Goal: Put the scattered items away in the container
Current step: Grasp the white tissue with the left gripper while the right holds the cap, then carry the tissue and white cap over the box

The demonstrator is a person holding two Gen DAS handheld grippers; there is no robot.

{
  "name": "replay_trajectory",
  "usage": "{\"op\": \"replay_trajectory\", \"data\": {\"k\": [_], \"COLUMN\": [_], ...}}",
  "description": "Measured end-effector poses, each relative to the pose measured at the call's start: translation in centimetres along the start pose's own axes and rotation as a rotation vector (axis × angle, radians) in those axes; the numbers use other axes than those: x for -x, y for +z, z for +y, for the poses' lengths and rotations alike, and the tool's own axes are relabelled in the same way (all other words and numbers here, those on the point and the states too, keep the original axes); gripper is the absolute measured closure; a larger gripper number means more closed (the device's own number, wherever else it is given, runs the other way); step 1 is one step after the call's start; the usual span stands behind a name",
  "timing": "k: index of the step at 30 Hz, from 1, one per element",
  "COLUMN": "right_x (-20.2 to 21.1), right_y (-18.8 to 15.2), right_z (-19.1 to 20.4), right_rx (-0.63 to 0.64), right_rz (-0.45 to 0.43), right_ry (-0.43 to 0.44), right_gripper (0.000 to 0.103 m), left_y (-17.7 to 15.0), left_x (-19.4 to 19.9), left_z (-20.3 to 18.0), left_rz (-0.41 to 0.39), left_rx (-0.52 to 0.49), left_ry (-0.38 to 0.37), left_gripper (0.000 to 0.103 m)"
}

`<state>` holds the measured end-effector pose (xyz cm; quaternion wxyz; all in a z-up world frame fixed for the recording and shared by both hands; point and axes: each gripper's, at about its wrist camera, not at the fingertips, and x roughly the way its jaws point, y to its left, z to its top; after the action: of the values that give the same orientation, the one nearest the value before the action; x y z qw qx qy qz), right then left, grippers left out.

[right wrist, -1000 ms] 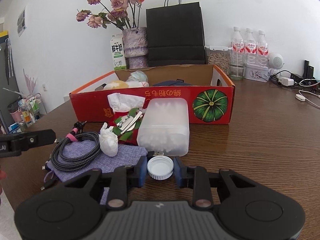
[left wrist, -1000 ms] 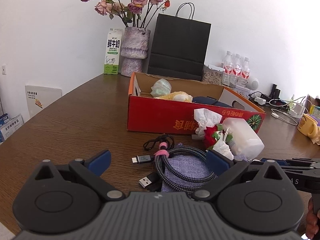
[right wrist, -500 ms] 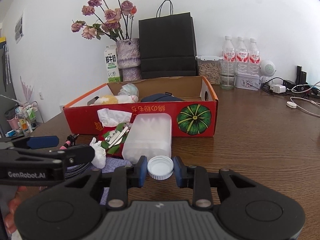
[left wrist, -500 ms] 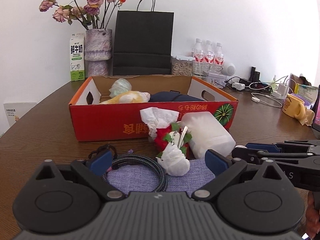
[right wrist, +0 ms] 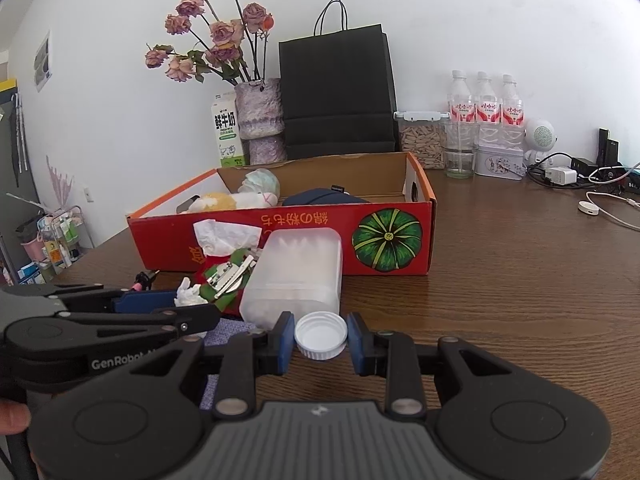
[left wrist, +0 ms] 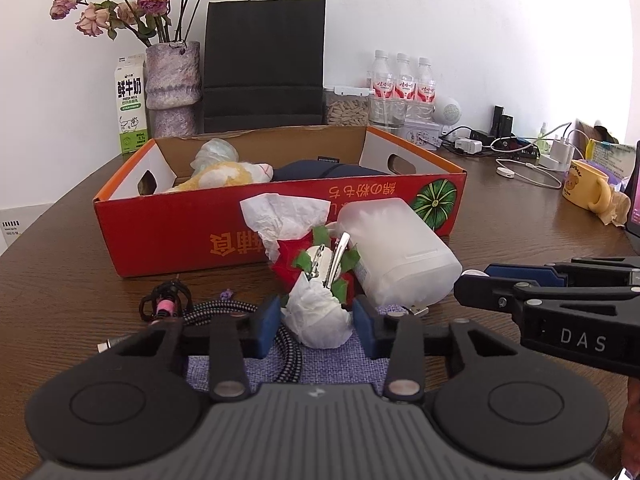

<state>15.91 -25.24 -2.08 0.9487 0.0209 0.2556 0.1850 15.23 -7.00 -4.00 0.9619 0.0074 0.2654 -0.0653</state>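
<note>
While the left gripper (left wrist: 316, 326) closes around crumpled tissue (left wrist: 318, 320), right gripper (right wrist: 320, 338) clamps cap (right wrist: 321, 335), underside hidden.

The left wrist camera sits just behind the left hand-held gripper (left wrist: 316, 326), low over the bench (left wrist: 72, 300), and looks forward and slightly downward along its fingers toward the red cardboard box (left wrist: 192, 236) and the white wall beyond. The right wrist camera sits likewise behind the right hand-held gripper (right wrist: 321, 342), facing the same way from a spot further right. Both are close to the clutter ahead of the fingertips. Each view catches the other hand-held gripper at its inner edge. Both share the box, the frosted plastic container (left wrist: 394, 256), the black paper bag (right wrist: 336, 92) and the vase of dried roses (left wrist: 173, 84).
</note>
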Motion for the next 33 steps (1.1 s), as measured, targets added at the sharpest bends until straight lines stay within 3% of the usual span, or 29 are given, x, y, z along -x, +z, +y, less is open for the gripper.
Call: {"op": "replay_trajectory", "data": {"k": [3,16,26,33], "right_x": [-0.1,0.5,0.3,-1.8], "right_y": [-0.1,0.8,5.3,9.8], "right_z": [0.0,0.4,1.4,1.8], "right_rx": [-0.002,0.012,0.06,0.072], "right_rz": [0.0,-0.03,-0.13,-0.2], "right_ry": [0.001,0.008,0.014,-0.006], "right_gripper": [0.076,0.076,0.076,0.076], "left_y": [0.0,0.9,5.3,8.6], "left_x": [0.0,1.9,4.5,3.6], "left_z": [0.1,1.1,3.2,5.4], "left_rz": [0.0,-0.054,-0.213,-0.29], "left_rx": [0.005,0.036,0.067,0.117], "left_ry": [-0.002,-0.023,-0.001,0.034], "left_gripper": [0.078,0.079,0.079,0.079]}}
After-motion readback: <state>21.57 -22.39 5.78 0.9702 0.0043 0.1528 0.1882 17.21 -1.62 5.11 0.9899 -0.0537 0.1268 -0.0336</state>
